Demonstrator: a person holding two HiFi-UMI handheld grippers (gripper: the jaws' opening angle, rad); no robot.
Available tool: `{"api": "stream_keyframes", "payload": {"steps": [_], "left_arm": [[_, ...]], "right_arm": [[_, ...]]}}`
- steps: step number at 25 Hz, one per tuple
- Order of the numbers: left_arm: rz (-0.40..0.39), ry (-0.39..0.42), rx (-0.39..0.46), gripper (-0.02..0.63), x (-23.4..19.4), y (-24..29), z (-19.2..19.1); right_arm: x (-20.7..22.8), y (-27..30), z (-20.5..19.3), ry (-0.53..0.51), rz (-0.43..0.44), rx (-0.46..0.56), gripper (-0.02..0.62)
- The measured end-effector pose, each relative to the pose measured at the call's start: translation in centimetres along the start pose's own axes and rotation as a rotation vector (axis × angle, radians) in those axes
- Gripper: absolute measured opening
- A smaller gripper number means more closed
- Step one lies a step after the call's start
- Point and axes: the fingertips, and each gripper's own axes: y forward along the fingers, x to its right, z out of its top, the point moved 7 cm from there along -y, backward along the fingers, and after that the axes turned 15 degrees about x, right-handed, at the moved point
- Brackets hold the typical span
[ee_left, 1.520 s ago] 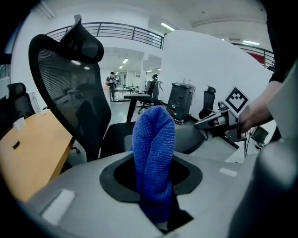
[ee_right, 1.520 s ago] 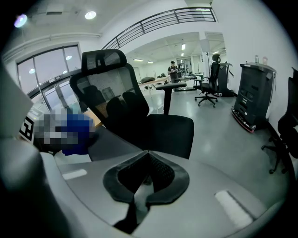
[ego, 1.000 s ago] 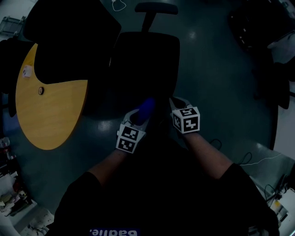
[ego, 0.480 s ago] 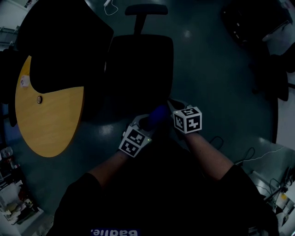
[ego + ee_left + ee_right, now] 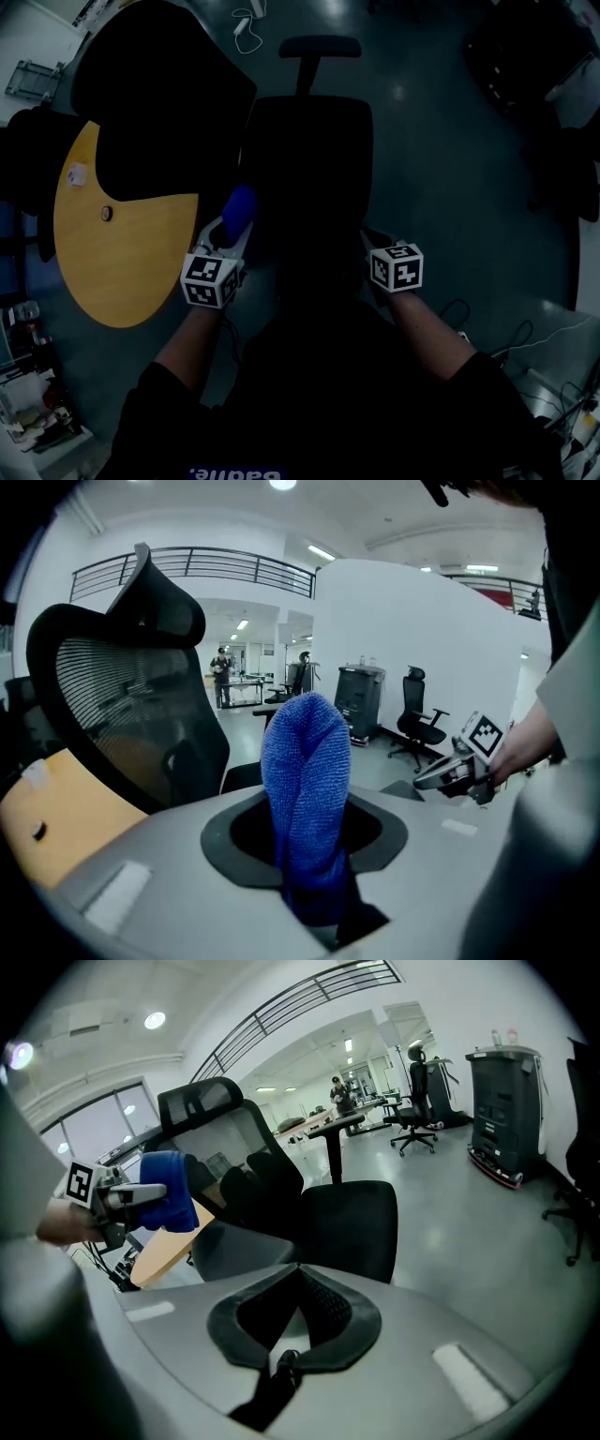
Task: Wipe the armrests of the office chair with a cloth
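Two grippers. Left gripper (image 5: 228, 236): clamped on folded blue microfibre cloth (image 5: 238, 208), at left edge of office chair (image 5: 309, 159); armrest there lost in shadow. Right gripper (image 5: 372, 242): jaws together, empty, at right edge. Advice: lay cloth flat on armrest, press evenly, stroke full length.

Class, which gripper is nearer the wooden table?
Left. The left gripper, holding the blue cloth, hangs beside the table's edge; the right gripper is across the office chair, farther away.
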Motion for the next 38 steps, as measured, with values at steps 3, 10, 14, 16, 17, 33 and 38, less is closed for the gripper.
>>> {"api": "stream_keyframes", "payload": {"steps": [3, 10, 14, 16, 17, 33, 38], "left_arm": [[0.022, 0.057, -0.026, 0.143, -2.4, 0.9, -0.8], [0.015, 0.087, -0.126, 0.143, -3.5, 3.9, -3.7], [-0.020, 0.112, -0.180, 0.143, -2.8, 5.3, -4.9], [-0.051, 0.144, -0.202, 0.143, -2.1, 5.9, -5.3], [-0.066, 0.157, -0.209, 0.143, -1.7, 6.2, -5.3], [-0.358, 0.260, -0.202, 0.141, 11.8, 10.7, -3.8], [-0.425, 0.247, -0.192, 0.141, 15.2, 12.1, -3.3]], "right_arm": [[-0.1, 0.1, -0.2, -0.001, -0.010, -0.005, 0.005], [-0.9, 0.6, -0.1, -0.016, -0.017, -0.010, 0.005], [-1.1, 0.6, -0.1, -0.025, -0.020, -0.015, 0.004], [-1.1, 0.8, -0.1, -0.030, -0.018, -0.015, 0.003], [-1.1, 0.8, -0.1, -0.030, -0.018, -0.015, 0.003], [-0.9, 0.7, -0.2, -0.016, 0.013, -0.013, 0.003], [-0.8, 1.0, -0.2, -0.022, 0.032, -0.007, 0.003]]}}
